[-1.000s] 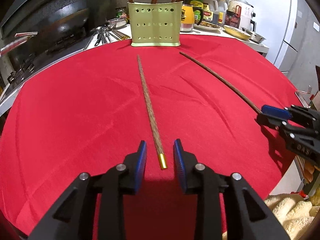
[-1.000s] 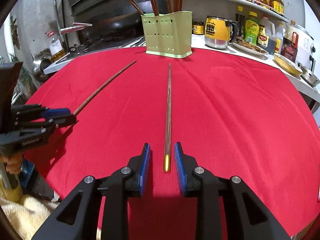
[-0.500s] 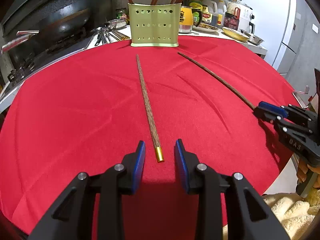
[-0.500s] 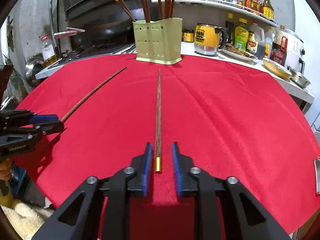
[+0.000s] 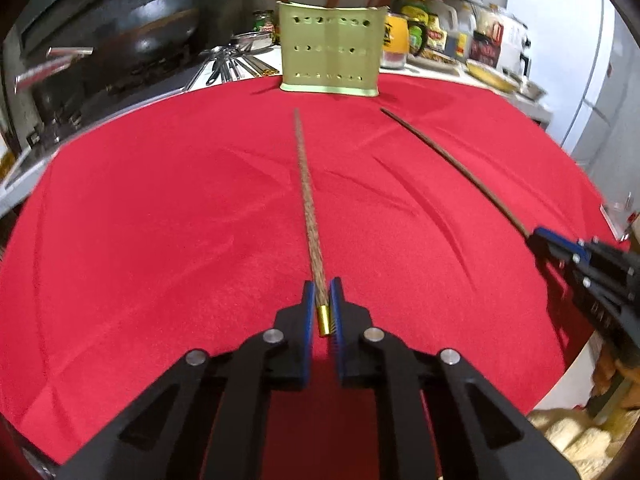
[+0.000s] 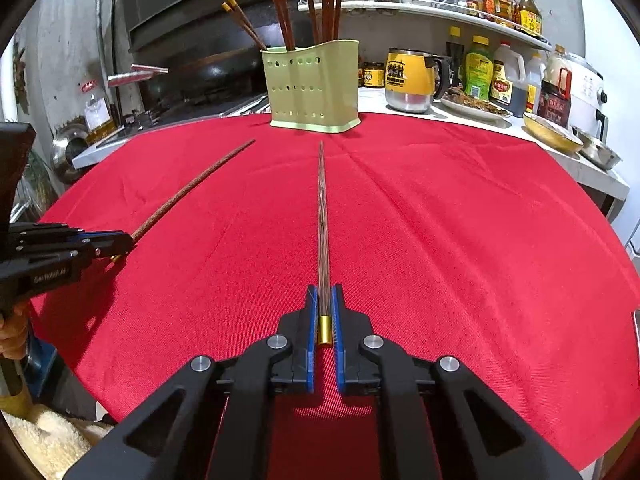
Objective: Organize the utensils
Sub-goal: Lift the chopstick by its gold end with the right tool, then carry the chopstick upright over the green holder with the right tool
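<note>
Two long brown chopsticks with gold end caps lie on a red tablecloth (image 5: pixel 160 220). My left gripper (image 5: pixel 322 300) is shut on the gold-capped end of the left chopstick (image 5: pixel 306 188). My right gripper (image 6: pixel 325 304) is shut on the capped end of the right chopstick (image 6: pixel 322 208). Each gripper shows in the other's view: the right gripper (image 5: pixel 540 236) at the right edge, the left gripper (image 6: pixel 124 242) at the left edge. A pale green perforated holder (image 6: pixel 314 88) with several chopsticks upright in it stands at the cloth's far edge, beyond both tips; it also shows in the left wrist view (image 5: pixel 330 54).
A yellow mug (image 6: pixel 408 78), sauce bottles (image 6: pixel 478 68), a plate of food (image 6: pixel 476 106) and metal bowls (image 6: pixel 598 152) line the counter behind and to the right. A black wok (image 5: pixel 160 28) and metal utensils (image 5: pixel 230 66) sit back left. A cream towel (image 6: pixel 44 436) lies below the table's near edge.
Both grippers have moved forward over the gold-capped ends and closed on their chopsticks; a second ago both were open just short of the ends.
</note>
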Action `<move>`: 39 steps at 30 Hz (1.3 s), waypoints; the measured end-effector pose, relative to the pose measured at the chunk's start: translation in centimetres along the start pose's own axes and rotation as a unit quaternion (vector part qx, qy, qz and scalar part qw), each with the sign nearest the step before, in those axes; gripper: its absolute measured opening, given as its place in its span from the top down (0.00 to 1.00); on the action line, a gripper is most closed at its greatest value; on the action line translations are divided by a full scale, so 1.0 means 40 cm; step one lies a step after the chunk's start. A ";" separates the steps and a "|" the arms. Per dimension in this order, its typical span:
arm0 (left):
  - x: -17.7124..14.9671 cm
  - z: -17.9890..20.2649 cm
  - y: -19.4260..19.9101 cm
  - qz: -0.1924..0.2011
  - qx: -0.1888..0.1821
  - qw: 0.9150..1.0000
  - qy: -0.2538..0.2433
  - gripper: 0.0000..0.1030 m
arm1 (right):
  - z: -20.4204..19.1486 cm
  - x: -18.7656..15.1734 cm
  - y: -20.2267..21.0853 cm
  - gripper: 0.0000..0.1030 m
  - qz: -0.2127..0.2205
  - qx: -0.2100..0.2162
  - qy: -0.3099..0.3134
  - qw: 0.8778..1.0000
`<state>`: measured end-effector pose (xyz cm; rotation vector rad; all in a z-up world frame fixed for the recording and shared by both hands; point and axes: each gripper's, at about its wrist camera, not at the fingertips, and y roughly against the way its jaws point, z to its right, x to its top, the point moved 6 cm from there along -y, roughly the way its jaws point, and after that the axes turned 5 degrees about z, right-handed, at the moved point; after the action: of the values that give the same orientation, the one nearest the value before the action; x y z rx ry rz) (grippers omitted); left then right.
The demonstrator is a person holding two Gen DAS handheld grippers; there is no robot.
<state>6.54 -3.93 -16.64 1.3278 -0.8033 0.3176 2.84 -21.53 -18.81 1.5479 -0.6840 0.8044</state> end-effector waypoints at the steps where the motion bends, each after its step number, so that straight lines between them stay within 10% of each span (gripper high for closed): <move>1: 0.000 -0.001 0.001 0.003 -0.002 1.000 0.001 0.93 | -0.001 0.000 0.000 0.93 0.000 -0.001 0.001 1.000; 12: 0.075 -0.049 0.133 0.099 -0.001 0.995 0.015 0.93 | 0.007 0.083 0.056 0.93 0.022 0.019 -0.021 0.999; 24: 0.227 -0.092 0.364 0.246 0.005 0.969 0.023 0.93 | -0.022 0.315 0.200 0.93 0.130 0.032 0.006 0.991; 39: 0.302 -0.119 0.423 0.286 0.005 0.958 0.028 0.93 | -0.030 0.476 0.267 0.93 0.183 0.019 0.024 0.983</move>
<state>5.92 1.96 3.85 1.0669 -1.1305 0.8122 5.35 -21.33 2.90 1.4505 -0.9375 1.1297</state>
